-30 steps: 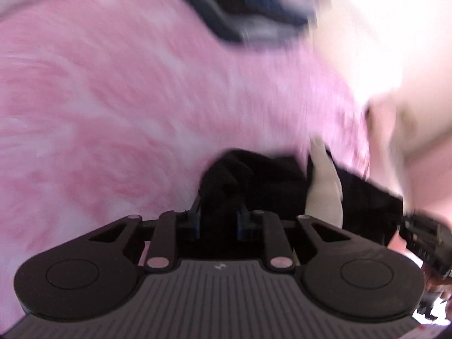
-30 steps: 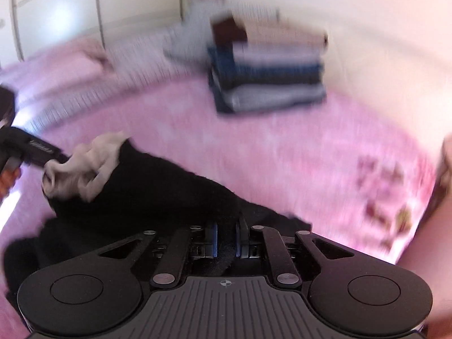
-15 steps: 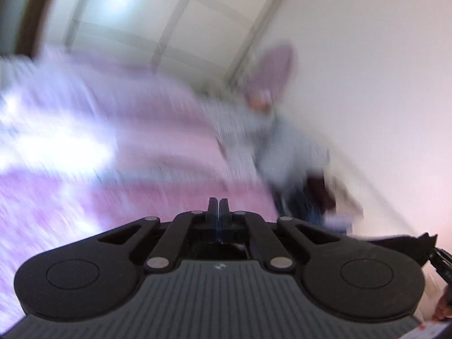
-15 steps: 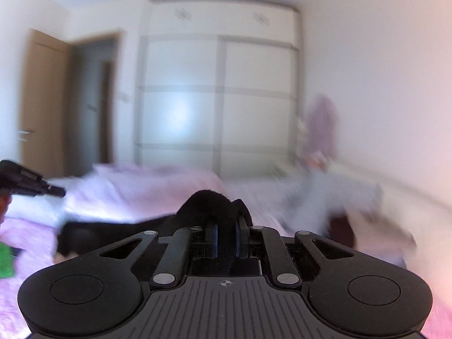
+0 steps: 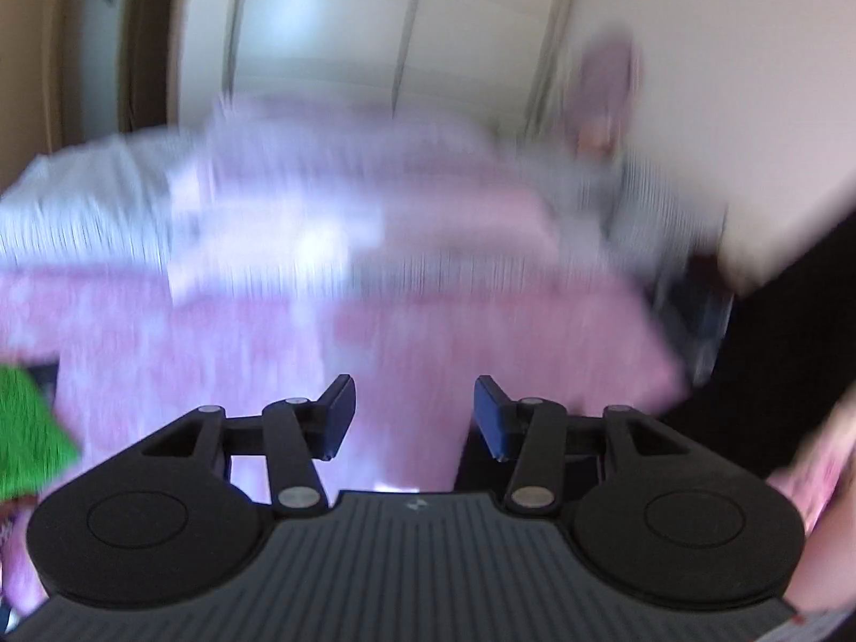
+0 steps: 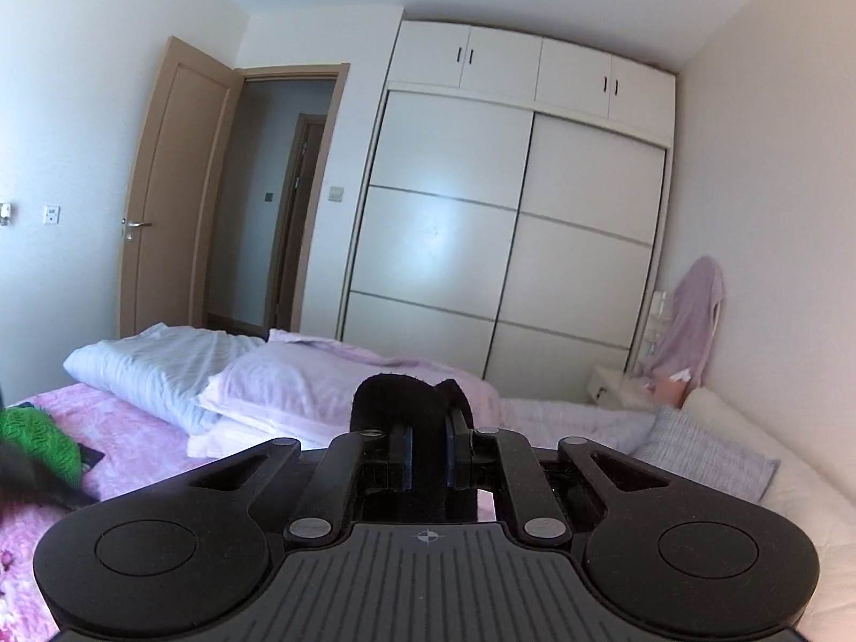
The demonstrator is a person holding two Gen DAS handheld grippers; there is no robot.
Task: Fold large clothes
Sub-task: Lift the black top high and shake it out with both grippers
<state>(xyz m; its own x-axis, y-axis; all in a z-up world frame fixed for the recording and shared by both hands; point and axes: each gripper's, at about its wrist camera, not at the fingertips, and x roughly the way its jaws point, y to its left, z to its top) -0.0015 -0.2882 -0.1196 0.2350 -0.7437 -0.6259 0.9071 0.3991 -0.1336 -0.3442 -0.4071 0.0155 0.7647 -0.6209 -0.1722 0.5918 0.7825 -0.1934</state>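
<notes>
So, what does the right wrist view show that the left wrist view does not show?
Only the right wrist view: the right gripper shut on a fold of the black garment, and an open brown door.

Only the left wrist view: the left gripper, whose jaws have just been opening, with nothing between them.

Both: the pink bedspread, the white wardrobe and a green item.

Left tool lets go, both lifted

Left tool (image 5: 412, 412) dropped the soft black fabric garment (image 6: 412, 401); its jaws have just been opening, nothing between them.
</notes>
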